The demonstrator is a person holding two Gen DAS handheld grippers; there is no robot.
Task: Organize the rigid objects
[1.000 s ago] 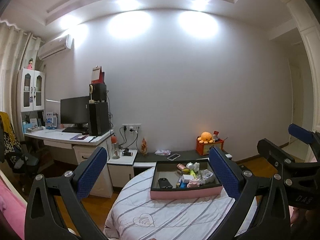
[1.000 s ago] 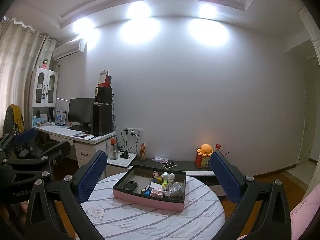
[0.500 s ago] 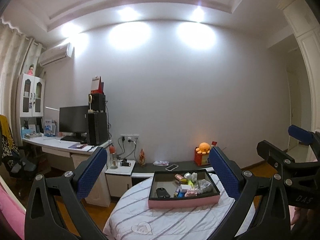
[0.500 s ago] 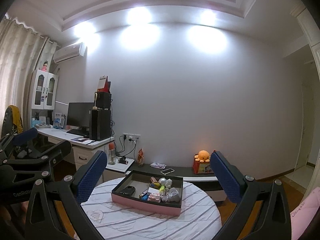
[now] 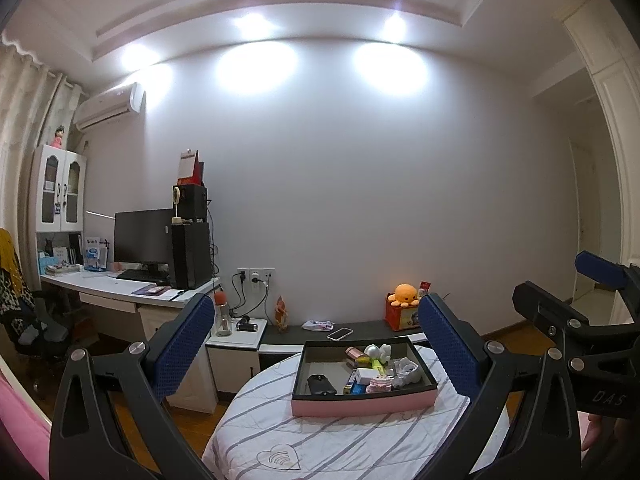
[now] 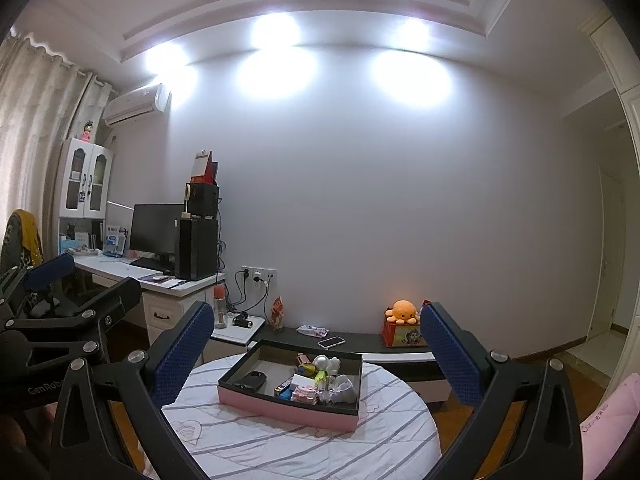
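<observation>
Claws hung high above the round worktop [image 5: 320,432], both spread wide and gripping nothing: the left claw [image 5: 316,344] framed the scene in its own view with blue pads at 9 and 3 o'clock, and the right claw [image 6: 316,344] did likewise in its view. A pink-sided tray [image 5: 362,400] with a dark inner wall sat on the striped cloth covering the worktop, near its far edge, well apart from either claw. Inside the tray, a flat black device [image 5: 321,385] lay alone in the 9 o'clock half, while a huddle of small rigid objects [image 5: 376,372] filled the 3 o'clock half, touching one another; they were too small to identify individually, though a silver ball and a white box stood out. Beyond the tray, at 12 o'clock, a low dark shelf [image 5: 360,328] carried a phone [image 5: 340,333] and a red box topped by an orange plush octopus [image 5: 403,293]. A desk with a monitor [image 5: 142,236] stood at 9 o'clock. The right claw's frame showed at the 3 o'clock edge of the left view.
</observation>
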